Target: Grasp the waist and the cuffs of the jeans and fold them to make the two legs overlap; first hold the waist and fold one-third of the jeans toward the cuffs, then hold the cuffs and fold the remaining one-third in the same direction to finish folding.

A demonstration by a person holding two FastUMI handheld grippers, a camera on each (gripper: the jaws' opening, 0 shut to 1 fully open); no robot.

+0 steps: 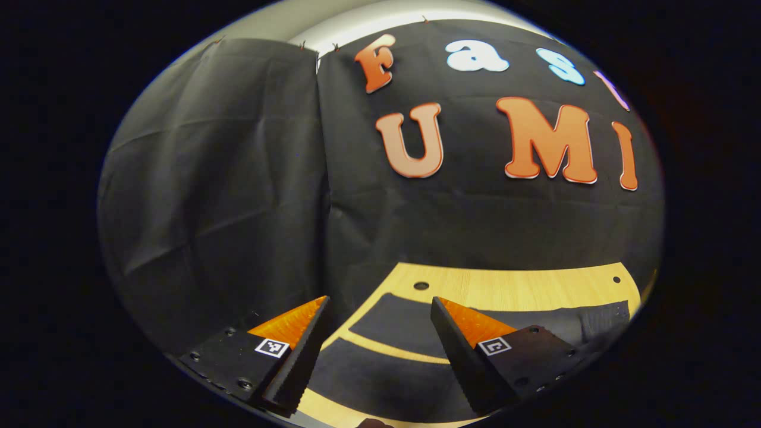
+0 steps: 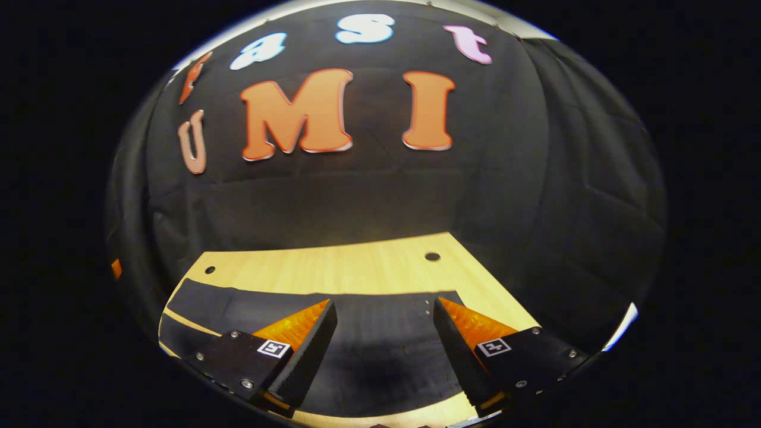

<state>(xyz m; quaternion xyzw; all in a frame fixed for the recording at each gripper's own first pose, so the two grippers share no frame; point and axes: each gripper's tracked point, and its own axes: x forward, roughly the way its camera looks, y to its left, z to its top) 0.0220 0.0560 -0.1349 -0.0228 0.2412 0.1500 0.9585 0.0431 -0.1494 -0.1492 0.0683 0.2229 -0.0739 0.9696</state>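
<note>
Desk (image 2: 333,267): pale wood, small round holes near its far edge.
Jeans (image 2: 368,345): dark, spread flat on the desk, legs (image 1: 404,327) apart toward 9 o'clock.

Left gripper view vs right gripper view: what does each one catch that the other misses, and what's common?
Left gripper view: the two legs of the dark jeans lying apart, a strip of table between them, and a seam between two wall cloths.

Right gripper view: the broad upper part of the jeans, spread flat, with small rivets, and a bright sliver at the lower right edge.

Both: the wooden table with two round holes, the black cloth wall, and an open gripper (left gripper, right gripper) above the jeans, holding nothing.
</note>
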